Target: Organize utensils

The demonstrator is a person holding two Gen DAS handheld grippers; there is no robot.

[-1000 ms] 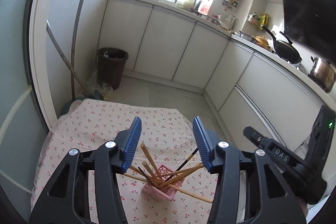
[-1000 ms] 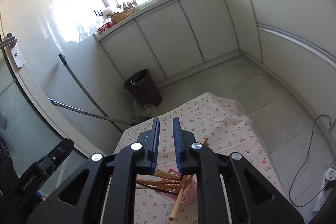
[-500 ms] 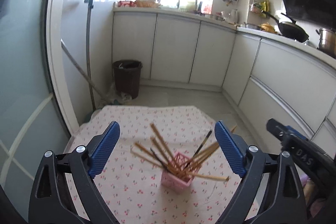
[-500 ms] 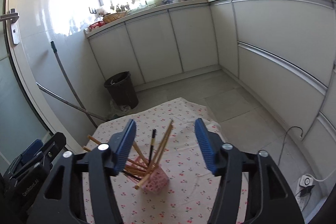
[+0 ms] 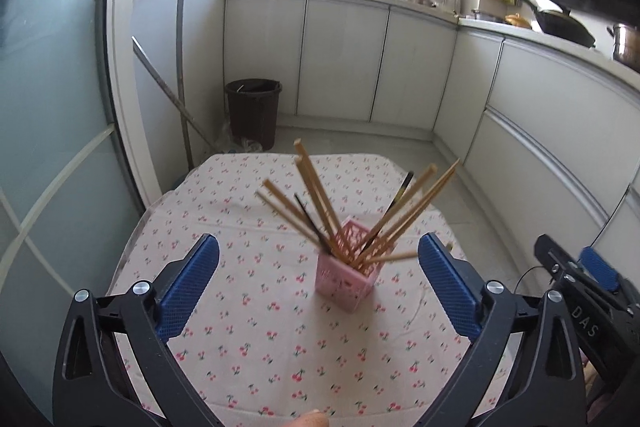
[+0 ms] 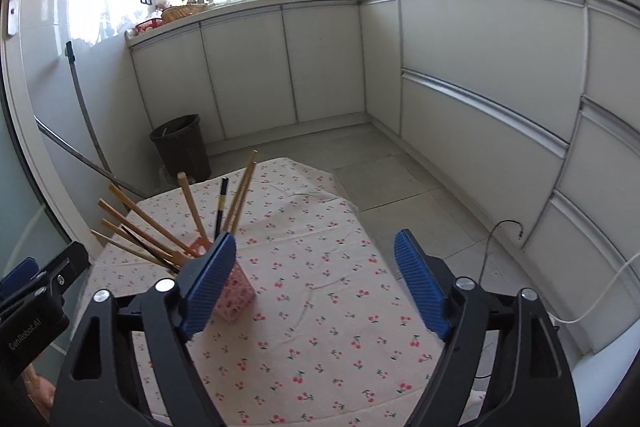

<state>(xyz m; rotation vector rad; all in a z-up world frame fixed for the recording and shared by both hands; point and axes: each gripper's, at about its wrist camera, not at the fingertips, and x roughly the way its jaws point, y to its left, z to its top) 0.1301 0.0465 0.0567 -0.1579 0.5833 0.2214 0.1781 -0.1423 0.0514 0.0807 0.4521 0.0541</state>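
Kitchen floor setup with a low table under a cherry-print tablecloth [image 5: 260, 339], white cabinets wrapping around the back and a dark trash bin [image 5: 253, 113] off in the corner by a couple of leaning poles. On the cloth sits a small pink lattice holder [image 5: 347, 277], standing upright, roughly mid-table and a bit toward the near side. It's stuffed with wooden chopsticks [image 5: 316, 197] plus a couple of dark ones, and they fan out like a bouquet — bottoms bunched in the holder, long axes splaying up and outward, some leaning left, some right, one lying nearly flat over the rim toward the right. Left gripper [image 5: 318, 277] is spread wide with its jaws opening, nothing pressed between the blue pads; the holder just shows up in the gap, well ahead of them. Right gripper [image 6: 314, 281] has its jaws opening too — nothing in them, only tablecloth in the gap, and its left pad overlaps the holder in that view.
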